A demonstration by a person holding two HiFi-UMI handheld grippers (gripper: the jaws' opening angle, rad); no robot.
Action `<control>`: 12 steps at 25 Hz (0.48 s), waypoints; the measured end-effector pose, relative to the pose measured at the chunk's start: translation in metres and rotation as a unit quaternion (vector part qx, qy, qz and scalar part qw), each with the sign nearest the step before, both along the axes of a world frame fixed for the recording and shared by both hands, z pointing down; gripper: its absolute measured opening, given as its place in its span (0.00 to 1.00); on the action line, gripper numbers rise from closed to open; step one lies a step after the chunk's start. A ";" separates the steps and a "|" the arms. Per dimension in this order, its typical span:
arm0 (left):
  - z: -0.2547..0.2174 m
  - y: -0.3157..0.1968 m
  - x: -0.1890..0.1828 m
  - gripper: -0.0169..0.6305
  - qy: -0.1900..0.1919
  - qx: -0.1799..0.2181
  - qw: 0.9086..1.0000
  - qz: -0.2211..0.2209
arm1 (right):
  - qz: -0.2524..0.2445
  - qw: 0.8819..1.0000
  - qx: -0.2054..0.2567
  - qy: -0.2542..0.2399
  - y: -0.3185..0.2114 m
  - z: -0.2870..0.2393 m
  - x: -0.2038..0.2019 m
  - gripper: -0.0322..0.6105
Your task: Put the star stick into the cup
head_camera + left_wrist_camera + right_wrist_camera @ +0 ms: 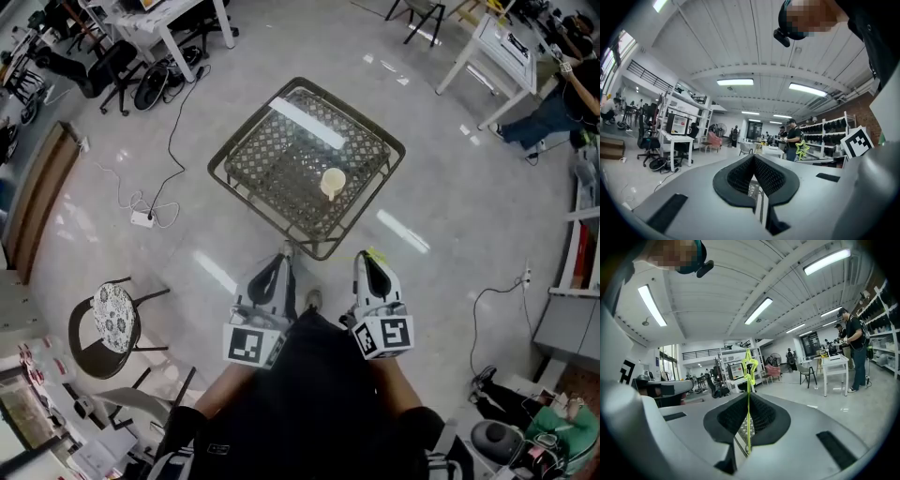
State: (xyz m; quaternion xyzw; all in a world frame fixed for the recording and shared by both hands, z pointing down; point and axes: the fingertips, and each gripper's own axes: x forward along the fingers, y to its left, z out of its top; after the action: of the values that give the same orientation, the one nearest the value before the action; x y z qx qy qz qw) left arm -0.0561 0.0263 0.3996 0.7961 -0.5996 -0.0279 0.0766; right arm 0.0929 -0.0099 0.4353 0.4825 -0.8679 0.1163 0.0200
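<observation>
The right gripper (749,398) is pinching a thin, yellow-green star stick (749,380) between its black, dotted rubber pads (764,416). The long axis of the stick is running along the jaws, and the open star outline at its end is standing out past the fingertips, pointing towards the square wire-mesh table (272,159). The left gripper (753,158) is keeping its pads pressed together at the tips on nothing, while the cream, round cup (332,183) is standing on the mesh, well apart from both grippers.

Cup (332,182) on table (221,162), right of centre. Left gripper (280,260) and right gripper (368,259) side by side before its near corner; stick (749,367) between right's jaws.
</observation>
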 end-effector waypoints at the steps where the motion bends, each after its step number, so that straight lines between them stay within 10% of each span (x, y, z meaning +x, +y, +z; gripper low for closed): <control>1: 0.000 -0.011 0.000 0.05 0.000 0.000 1.000 0.006 | 0.006 1.000 -0.001 0.001 -0.008 0.001 0.001 0.07; 12: 0.021 -0.137 -0.005 0.05 -0.017 -0.014 0.996 0.086 | 0.057 0.998 -0.023 0.023 -0.106 0.024 -0.015 0.07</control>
State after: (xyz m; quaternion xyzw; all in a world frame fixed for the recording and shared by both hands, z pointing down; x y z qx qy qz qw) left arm -0.0611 -0.1102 0.4206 0.8440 -0.5304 0.0010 0.0796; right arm 0.0780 -0.1164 0.4593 0.5332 -0.8353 0.1265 0.0443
